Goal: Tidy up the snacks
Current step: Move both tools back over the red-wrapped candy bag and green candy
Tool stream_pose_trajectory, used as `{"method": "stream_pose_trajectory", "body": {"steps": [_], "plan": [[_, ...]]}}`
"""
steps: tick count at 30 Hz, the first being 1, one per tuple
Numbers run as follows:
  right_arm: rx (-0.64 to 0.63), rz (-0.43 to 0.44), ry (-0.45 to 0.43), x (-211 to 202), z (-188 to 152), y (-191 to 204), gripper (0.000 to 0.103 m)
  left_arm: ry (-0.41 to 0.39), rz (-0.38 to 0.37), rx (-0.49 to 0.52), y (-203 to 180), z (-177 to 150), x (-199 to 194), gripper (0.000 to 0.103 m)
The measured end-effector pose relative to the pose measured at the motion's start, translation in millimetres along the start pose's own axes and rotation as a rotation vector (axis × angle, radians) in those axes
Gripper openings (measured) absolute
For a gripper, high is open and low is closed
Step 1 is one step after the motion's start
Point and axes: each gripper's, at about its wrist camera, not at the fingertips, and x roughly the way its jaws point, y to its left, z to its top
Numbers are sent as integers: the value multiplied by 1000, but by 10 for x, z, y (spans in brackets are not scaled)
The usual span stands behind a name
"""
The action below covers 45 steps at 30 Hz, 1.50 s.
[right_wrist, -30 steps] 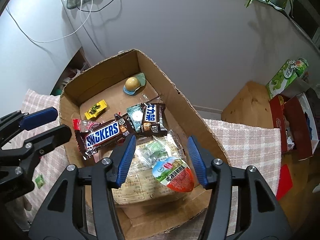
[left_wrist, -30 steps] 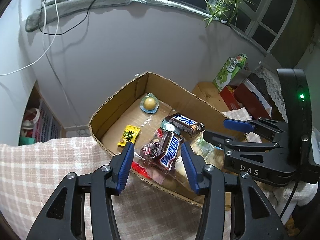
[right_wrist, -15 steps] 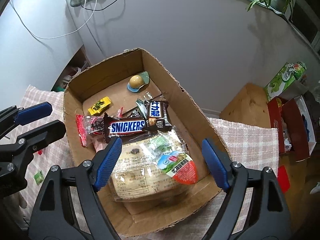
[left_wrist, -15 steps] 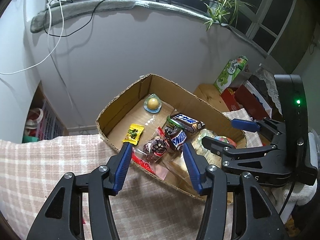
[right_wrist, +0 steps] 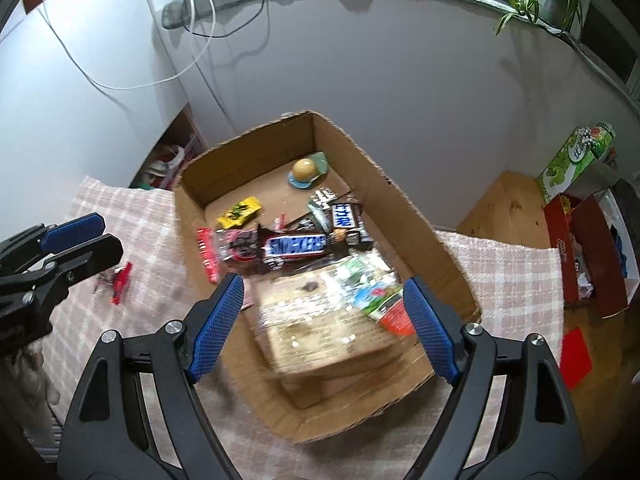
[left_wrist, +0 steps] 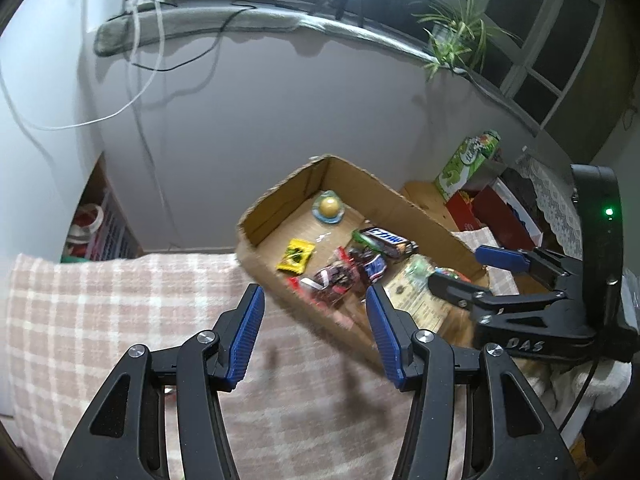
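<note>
1. Above the near end of the cardboard box [right_wrist: 404, 216], the right gripper [right_wrist: 322, 322] hangs with its blue-padded jaws spread wide and nothing between them; its figures show the jaws opened within the last second and have since held.
2. Over the checked cloth [left_wrist: 100, 320], just short of the box's near wall, the left gripper [left_wrist: 314, 328] stands with jaws part-open and empty.
3. Directly under the right gripper, inside the box: a large clear bag with printed label [right_wrist: 320, 320], lying flat at the near end, blurred.
4. On that bag's right part: a small pouch in green, white and red [right_wrist: 380, 300].
5. Beyond the bag, across the box: a Snickers bar [right_wrist: 298, 246], touching a clear packet of dark sweets with red edge [right_wrist: 228, 250] at its left.
6. Just beyond the Snickers bar's right end: a brown bar with blue-and-white label [right_wrist: 346, 220], over a green wrapper.
7. Toward the far left of the box floor: a yellow sachet [right_wrist: 240, 212], lying apart.
8. Near the far wall: a round yellow sweet on a pale green wrapper [right_wrist: 306, 172].
9. On the cloth left of the box, by the left gripper: a small red wrapper [right_wrist: 120, 278].
10. Right of the box: a wooden surface [right_wrist: 504, 208] with a green carton [right_wrist: 572, 158] and red boxes [right_wrist: 580, 248].
</note>
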Motion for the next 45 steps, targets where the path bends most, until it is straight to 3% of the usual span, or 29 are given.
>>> {"method": "stream_pose_trajectory", "body": {"steps": [17,27,34,41,45], "plan": [[-72,119,6,-223,-337,570,84,-26,135,-271,1199,-749,-729,52],[-172,162,33,-166,-439,945,84,24,144,-308,1322,-1236,-841,52],[-289,204,45,-56,-440,1251,84,43,113,-257,1231,-1461,-844,52],[-434,184,70,75,-366,1560,84,49,86,-32,948,-1547,-720,52],[-502,189,92,181,-294,1750,84,71,71,21,880,-1554,-623,52]]}}
